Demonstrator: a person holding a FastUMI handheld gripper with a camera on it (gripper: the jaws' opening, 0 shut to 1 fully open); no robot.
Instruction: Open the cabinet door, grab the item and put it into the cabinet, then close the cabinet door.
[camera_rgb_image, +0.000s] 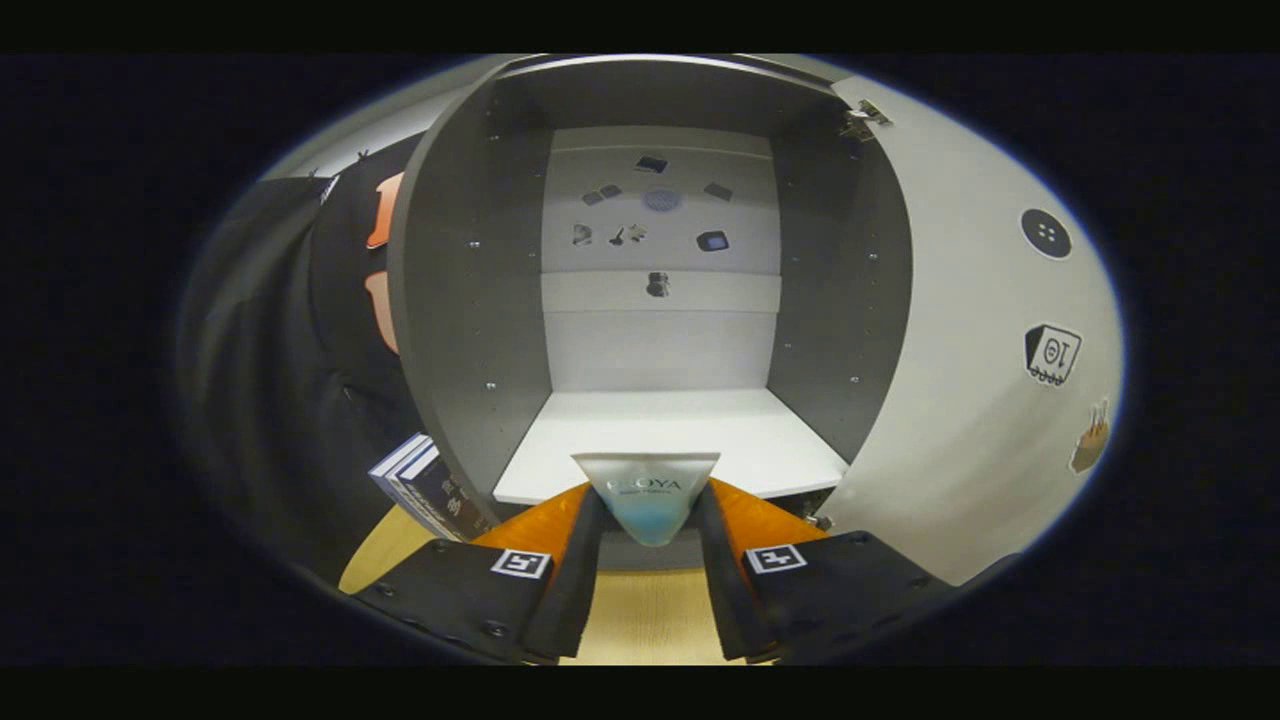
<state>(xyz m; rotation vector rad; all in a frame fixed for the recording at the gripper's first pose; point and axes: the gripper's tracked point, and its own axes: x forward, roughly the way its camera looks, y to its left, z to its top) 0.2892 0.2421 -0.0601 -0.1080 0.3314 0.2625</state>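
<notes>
The cabinet (470, 300) stands straight ahead with its door (980, 380) swung open to the right. Its white shelf (680, 430) lies just beyond the fingers, and small stickers dot its pale back wall (660, 220). A soft tube (648, 498) with a wide flat crimped end and a blue lower part sits between the fingers, crimped end toward the shelf's front edge. My gripper (648, 530) is shut on the tube, both fingers pressing its sides.
A dark book (425, 490) leans against the cabinet's left side on the yellowish wooden table (640, 620). The open door carries a few stickers and hinges at its top and bottom corners. Black cloth hangs to the left.
</notes>
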